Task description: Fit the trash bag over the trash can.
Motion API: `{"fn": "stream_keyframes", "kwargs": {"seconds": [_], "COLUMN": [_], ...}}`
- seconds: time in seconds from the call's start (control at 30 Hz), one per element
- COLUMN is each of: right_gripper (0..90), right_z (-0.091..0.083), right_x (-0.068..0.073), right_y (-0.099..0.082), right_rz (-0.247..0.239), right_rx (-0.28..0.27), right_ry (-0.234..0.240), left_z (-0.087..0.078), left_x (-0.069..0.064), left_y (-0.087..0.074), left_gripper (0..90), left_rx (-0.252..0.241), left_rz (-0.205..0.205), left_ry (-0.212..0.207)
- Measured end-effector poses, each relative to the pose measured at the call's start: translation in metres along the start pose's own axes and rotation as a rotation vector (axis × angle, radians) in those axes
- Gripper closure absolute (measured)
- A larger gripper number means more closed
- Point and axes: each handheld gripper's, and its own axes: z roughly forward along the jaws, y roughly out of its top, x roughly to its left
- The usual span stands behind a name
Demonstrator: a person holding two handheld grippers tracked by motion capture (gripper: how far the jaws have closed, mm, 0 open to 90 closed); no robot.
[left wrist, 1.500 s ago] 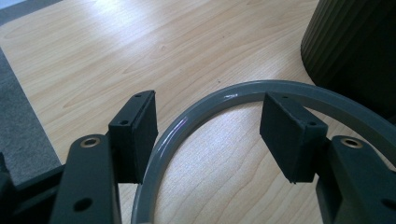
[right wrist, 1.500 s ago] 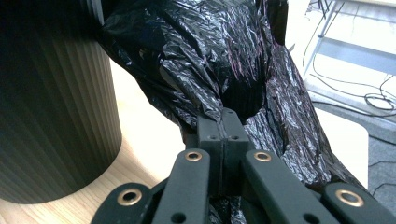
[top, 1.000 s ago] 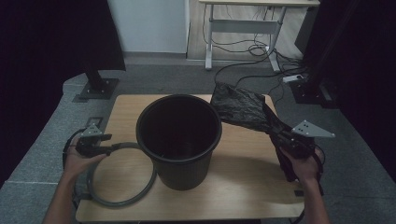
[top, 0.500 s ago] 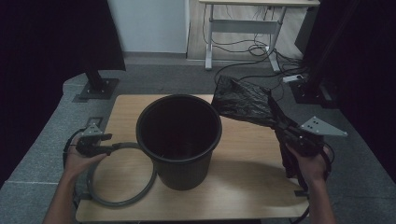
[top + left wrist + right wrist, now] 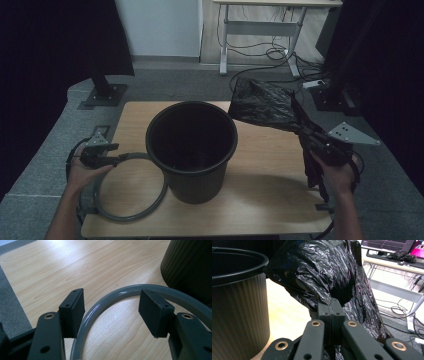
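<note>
Two grippers: right gripper clamped on bin bag, lift it over bucket alongside; left gripper part-open astride ring, unclamped.

One bin stands on the one wooden table, near its middle. One grey ring lies flat just left of the bin, touching or nearly touching its base. One black bag hangs crumpled in the air to the right of the bin's rim. Two grippers: the left gripper is left of the bin, at the ring, and the right gripper is right of the bin, pinching the bag. One white desk stands on the floor well behind the bin.
</note>
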Motion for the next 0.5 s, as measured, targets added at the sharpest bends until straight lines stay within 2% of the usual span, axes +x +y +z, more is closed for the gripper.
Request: {"fn": "stream_keyframes", "kwargs": {"seconds": [0.27,0.5], "right_gripper": [89.6,89.6], "right_z": [-0.003,-0.009], "right_x": [-0.004,-0.001], "right_y": [0.002,0.011], "right_rz": [0.006,-0.01], "right_rx": [-0.011,-0.033], "right_ry": [-0.005,0.001], "left_z": [0.0,0.001], "left_x": [0.0,-0.002], "left_y": [0.001,0.002], "left_gripper": [37.7,37.7], "left_rx": [0.004,0.006], "left_rz": [0.002,0.005], "left_ry": [0.002,-0.001]}}
